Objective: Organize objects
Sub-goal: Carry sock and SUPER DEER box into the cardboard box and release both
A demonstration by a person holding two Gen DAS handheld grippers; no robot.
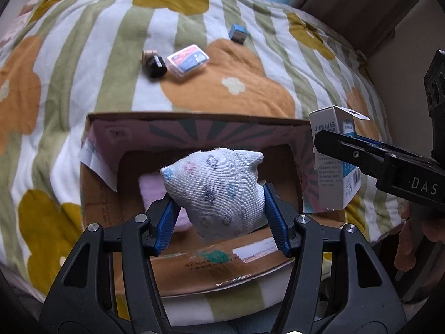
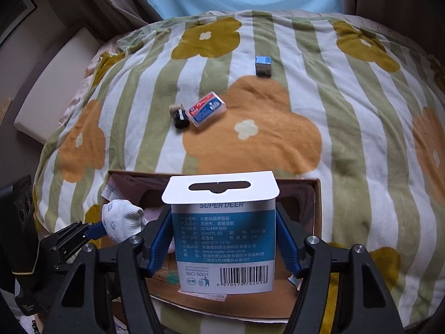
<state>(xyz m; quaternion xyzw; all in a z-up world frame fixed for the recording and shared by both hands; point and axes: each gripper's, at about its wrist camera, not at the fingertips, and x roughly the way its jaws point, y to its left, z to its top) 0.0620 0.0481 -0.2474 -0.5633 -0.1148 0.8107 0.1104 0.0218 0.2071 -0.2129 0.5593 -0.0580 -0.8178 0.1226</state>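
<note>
The left gripper (image 1: pixel 219 208) clamps a balled white patterned sock (image 1: pixel 217 186) over the open cardboard box (image 1: pixel 194 123), and the right gripper (image 2: pixel 222 239) grips a white-and-blue SUPER DEER carton (image 2: pixel 222 239) above the same box. Farther off on the flowered blanket (image 1: pixel 83 64) lie a black cylinder (image 1: pixel 156 66), a clear card case (image 1: pixel 188 59) and a small blue cube (image 1: pixel 237 33).

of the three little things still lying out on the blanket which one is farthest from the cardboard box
The small blue cube: it sits alone, well beyond the clear card case and black cylinder.
</note>
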